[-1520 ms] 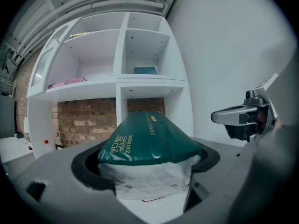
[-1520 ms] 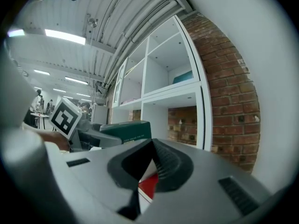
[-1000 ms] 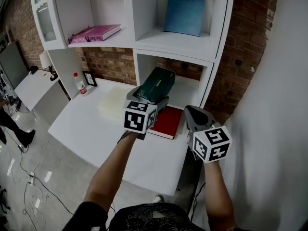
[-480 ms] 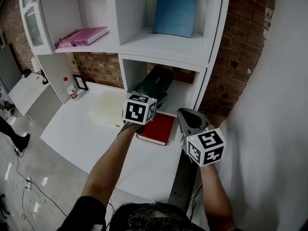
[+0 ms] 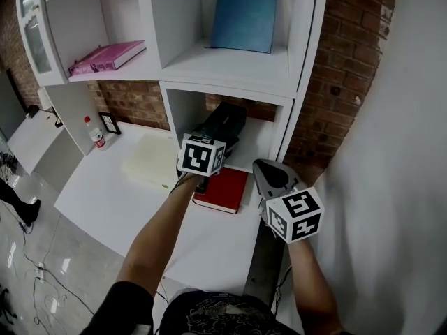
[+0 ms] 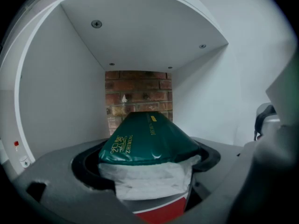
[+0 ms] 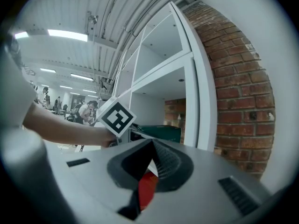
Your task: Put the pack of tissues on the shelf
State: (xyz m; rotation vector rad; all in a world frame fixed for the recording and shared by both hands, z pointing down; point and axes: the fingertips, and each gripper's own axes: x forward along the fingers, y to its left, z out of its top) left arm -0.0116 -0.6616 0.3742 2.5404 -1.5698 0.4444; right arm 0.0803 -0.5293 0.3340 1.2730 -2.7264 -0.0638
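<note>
Green wrap, white end: found the pack of tissues [image 6: 145,139] clamped by its near end in the left claw [image 6: 147,174], far end poked into the lower open compartment of the white shelf [image 5: 230,65], with brick at the back. Could not tell whether it touched the compartment floor. Saw a red book [image 5: 222,189] flat on the counter [image 5: 105,201] right under the left claw, at the compartment mouth. Found the right claw [image 7: 149,164] with jaws together on nothing, just right of the red book, near the brick wall [image 5: 342,68]. Noted upper compartments: blue book [image 5: 244,14] leaning upright in one, pink book [image 5: 106,56] flat in the next to the left. Spotted further left on the counter: pale flat pad [image 5: 148,165], small bottle [image 5: 92,132], framed picture [image 5: 109,123], well clear of the pack.
</note>
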